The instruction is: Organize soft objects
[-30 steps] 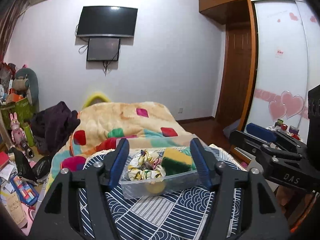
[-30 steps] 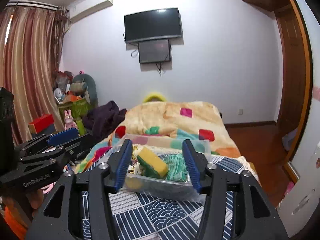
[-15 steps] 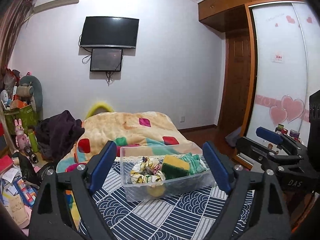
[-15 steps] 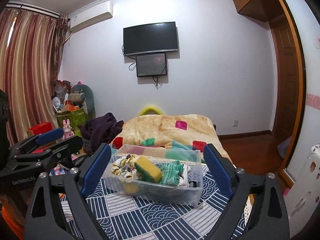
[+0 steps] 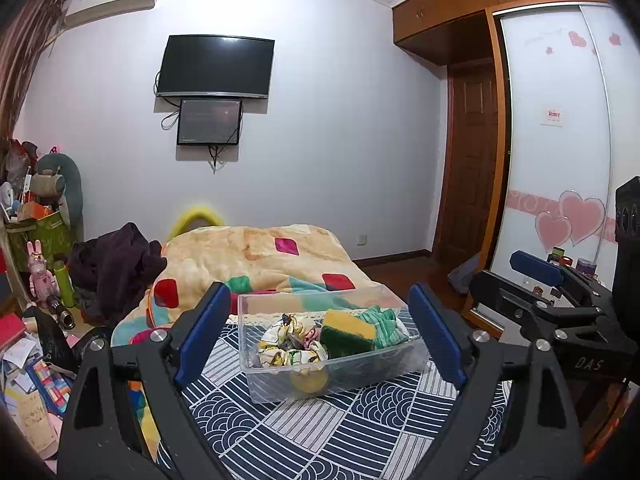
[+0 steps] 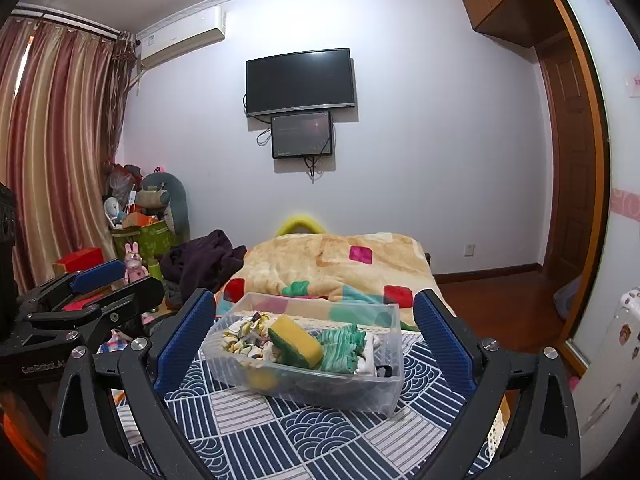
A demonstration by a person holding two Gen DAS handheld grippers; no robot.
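**Bin loaded, both tools free**

Clear bin (image 5: 328,364) on patterned cloth (image 5: 320,432), centre, near. Inside: sponge (image 5: 347,333), green cloth (image 5: 384,326) to its right, floral scrunchie (image 5: 290,340) to its left. Left gripper (image 5: 320,336) spread wide, holding nothing; right gripper (image 6: 312,338) likewise. Judgement: sorting looks nearly done. Check for strays; approach the bin from above, avoid nudging its walls.

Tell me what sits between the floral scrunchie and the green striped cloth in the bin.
The yellow-green sponge lies between the scrunchie and cloth; both views show it.
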